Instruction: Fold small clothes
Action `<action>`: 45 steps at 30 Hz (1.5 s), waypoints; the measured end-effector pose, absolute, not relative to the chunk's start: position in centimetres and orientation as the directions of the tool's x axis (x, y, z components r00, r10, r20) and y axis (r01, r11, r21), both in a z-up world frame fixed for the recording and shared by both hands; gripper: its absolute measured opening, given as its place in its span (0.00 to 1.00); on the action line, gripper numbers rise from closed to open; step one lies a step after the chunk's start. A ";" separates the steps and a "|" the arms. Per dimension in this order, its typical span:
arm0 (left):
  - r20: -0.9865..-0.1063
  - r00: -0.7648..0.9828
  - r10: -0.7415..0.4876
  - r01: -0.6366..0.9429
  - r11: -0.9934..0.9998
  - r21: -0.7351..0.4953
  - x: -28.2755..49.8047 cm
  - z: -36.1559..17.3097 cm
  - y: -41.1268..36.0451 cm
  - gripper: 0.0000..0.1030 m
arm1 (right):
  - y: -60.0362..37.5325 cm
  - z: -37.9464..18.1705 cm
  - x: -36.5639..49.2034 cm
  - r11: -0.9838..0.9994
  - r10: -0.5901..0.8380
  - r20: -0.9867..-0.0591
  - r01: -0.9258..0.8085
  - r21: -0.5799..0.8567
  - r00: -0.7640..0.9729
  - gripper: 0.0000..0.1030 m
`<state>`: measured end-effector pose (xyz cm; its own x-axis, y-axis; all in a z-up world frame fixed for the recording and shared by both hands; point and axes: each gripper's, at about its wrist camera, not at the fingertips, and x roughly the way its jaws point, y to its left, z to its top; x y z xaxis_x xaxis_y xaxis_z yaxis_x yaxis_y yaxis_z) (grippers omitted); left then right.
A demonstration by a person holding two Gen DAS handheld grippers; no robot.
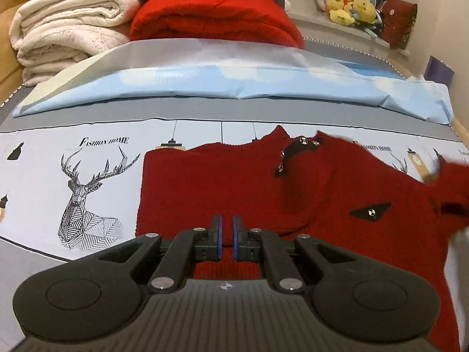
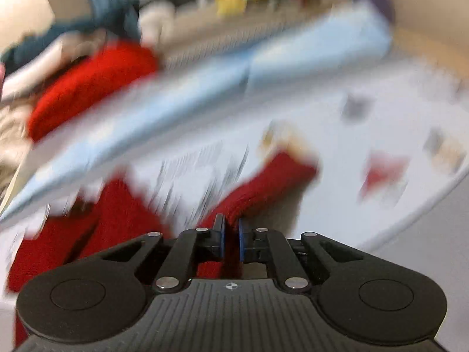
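Knit fabric sits clamped in the right hand-held gripper (image 2: 231,230): a sleeve (image 2: 263,184) of the red sweater (image 1: 234,182), pinched between the blue pads and lifted off the bed. Heavy blur in the right wrist view suggests the sleeve is mid-swing, probably being carried across the body for a fold.

Left hand-held gripper (image 1: 227,228) hovers over the sweater's lower middle, jaws nearly together with a thin gap, nothing visibly between them. Can't tell if it touches the knit; likely placed there to pin the body while the sleeve comes over.

Sweater lies spread flat on the printed bedsheet (image 1: 73,176), collar away from the camera, black patches with metal studs near neck and chest. Its left edge looks straight, maybe already tucked under. At the right edge of the left wrist view, the raised sleeve shows as a red smear.

Beyond it, a folded light-blue sheet (image 1: 205,85) runs across the bed. Behind that: red blanket (image 1: 214,14), stacked white blankets (image 1: 67,26), and yellow plush toys (image 1: 351,7) on a ledge.
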<state>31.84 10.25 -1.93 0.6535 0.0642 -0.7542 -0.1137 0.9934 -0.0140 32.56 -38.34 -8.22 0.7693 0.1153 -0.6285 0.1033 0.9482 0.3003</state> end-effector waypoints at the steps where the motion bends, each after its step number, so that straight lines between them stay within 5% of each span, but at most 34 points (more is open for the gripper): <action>1: -0.753 0.655 0.061 -0.110 0.994 -0.014 31.9 -2.0 10.2 0.06 | -40.2 -6.9 32.4 0.949 0.022 -0.575 0.163 0.269 0.818 0.08; 3: -0.755 0.653 0.059 -0.098 0.995 -0.007 32.1 -2.3 10.2 0.06 | -44.6 -5.6 31.7 0.907 -0.198 -0.496 0.350 0.234 0.845 0.08; 5: -0.761 0.646 0.058 -0.089 0.996 0.001 32.3 -2.7 10.2 0.06 | -48.9 -6.9 31.2 0.823 -0.329 -0.518 0.508 0.253 0.790 0.11; 10: -0.780 0.624 0.060 -0.102 0.995 -0.005 32.8 -3.6 10.4 0.07 | -53.2 -14.9 30.7 0.719 -0.217 -0.733 0.613 0.326 0.645 0.16; 12: -0.785 0.617 0.051 -0.105 0.994 -0.018 32.8 -3.9 10.3 0.07 | -53.1 -16.0 30.7 0.711 -0.195 -0.744 0.614 0.341 0.639 0.31; 14: -0.791 0.610 0.039 -0.103 0.994 -0.030 32.9 -4.2 10.2 0.07 | -53.3 -16.4 30.9 0.703 -0.166 -0.739 0.604 0.376 0.653 0.30; 16: -0.794 0.608 0.032 -0.097 0.995 -0.034 32.9 -4.4 10.0 0.07 | -53.3 -16.4 31.2 0.705 -0.174 -0.734 0.603 0.372 0.656 0.12; 19: -0.799 0.600 0.033 -0.093 0.995 -0.029 32.9 -4.6 9.7 0.07 | -53.4 -16.3 30.8 0.699 -0.208 -0.713 0.611 0.371 0.670 0.10; 21: -0.800 0.599 0.028 -0.096 0.995 -0.037 32.9 -4.7 9.8 0.07 | -53.2 -15.8 31.0 0.695 -0.267 -0.721 0.646 0.315 0.639 0.10; 24: -0.802 0.597 0.026 -0.101 0.994 -0.043 33.1 -4.7 9.8 0.07 | -51.5 -14.4 31.9 0.651 -0.430 -0.773 0.754 0.093 0.467 0.25; 27: -0.803 0.596 0.016 -0.102 0.993 -0.055 33.3 -4.7 9.9 0.07 | -48.3 -10.9 32.6 0.649 -0.587 -0.660 0.760 -0.036 0.469 0.27; 31: -0.806 0.592 0.016 -0.112 0.992 -0.063 33.6 -4.7 9.9 0.07 | -44.0 -8.9 35.6 0.877 -0.201 -0.652 0.430 0.212 0.731 0.32; 33: -0.808 0.589 0.017 -0.119 0.991 -0.065 33.7 -4.8 10.0 0.07 | -40.8 -9.2 37.5 0.927 -0.062 -0.659 0.288 0.240 0.749 0.43; 45: -0.800 0.599 -0.008 -0.109 0.990 -0.092 33.7 -4.0 10.5 0.07 | -30.7 -14.7 47.5 0.989 0.099 -0.827 0.034 0.141 0.553 0.48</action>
